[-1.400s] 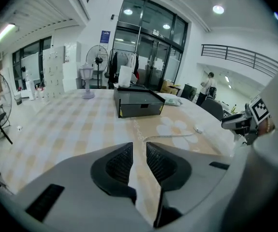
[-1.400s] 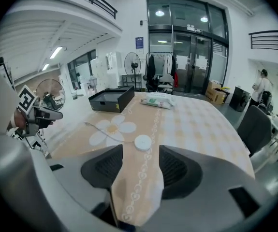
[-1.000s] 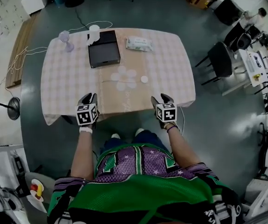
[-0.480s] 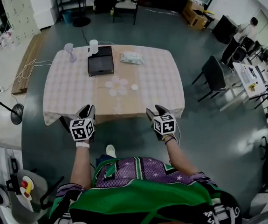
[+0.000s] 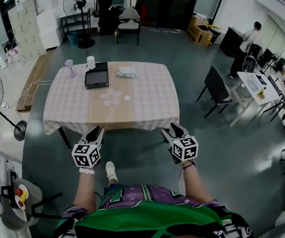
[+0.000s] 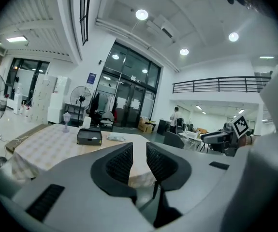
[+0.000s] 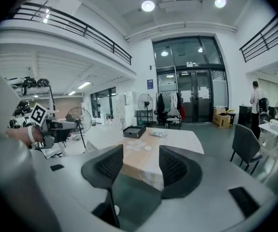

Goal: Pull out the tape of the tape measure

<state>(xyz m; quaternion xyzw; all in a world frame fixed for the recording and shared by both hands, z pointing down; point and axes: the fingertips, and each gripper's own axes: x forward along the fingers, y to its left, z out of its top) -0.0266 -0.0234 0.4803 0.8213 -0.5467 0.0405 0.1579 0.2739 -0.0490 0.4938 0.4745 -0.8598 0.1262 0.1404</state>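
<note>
Person's backed off from the pale checked-cloth table (image 5: 152, 100), leaving left gripper (image 5: 94, 132) and right gripper (image 5: 171, 129) well short of it. Left jaws narrow, right wider, both empty. Can't spot the tape measure there, so no pull yet.

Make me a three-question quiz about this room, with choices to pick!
1. Where is the box? A) on the table B) on the floor C) on a chair
2. What colour is the box? A) red B) black C) yellow
3. What is between the jaws of the left hand-held gripper? A) a cup B) a spoon C) nothing

Answers:
1 A: it sits near the table's far edge.
2 B: it looks black.
3 C: the jaws stand apart with only air between them.
</note>
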